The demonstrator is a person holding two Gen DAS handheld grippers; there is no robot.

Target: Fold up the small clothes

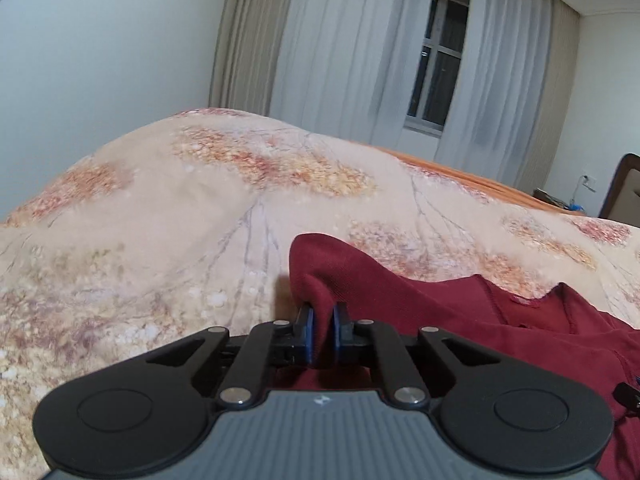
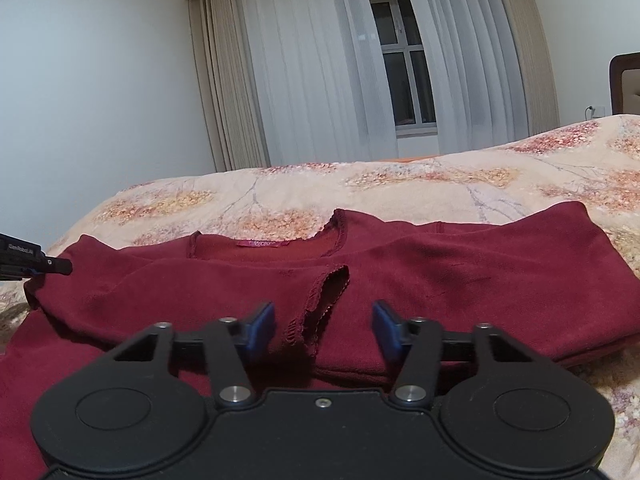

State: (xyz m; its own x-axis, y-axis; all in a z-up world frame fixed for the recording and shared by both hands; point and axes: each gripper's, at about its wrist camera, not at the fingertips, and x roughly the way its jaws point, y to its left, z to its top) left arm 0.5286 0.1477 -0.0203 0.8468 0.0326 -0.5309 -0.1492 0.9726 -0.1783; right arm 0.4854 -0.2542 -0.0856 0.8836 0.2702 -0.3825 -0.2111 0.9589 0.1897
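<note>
A dark red long-sleeved top (image 2: 460, 276) lies spread on the bed, its neckline with a pink label (image 2: 264, 244) facing away and both sleeves folded in across the front. My right gripper (image 2: 324, 330) hangs low over the middle of it, open, with a frilled sleeve cuff (image 2: 326, 296) in the gap and neither pad touching it. My left gripper (image 1: 325, 330) is shut on a raised fold of the top (image 1: 320, 268) at its left edge. In the right wrist view the left gripper (image 2: 60, 267) shows at the garment's left shoulder.
The bed wears a beige bedspread with orange and pink flowers (image 1: 160, 220), bulging up behind the top. An orange sheet (image 1: 460, 172) edges its far side. White curtains and a window (image 2: 404, 72) stand behind, and a dark headboard (image 2: 624, 80) at the right.
</note>
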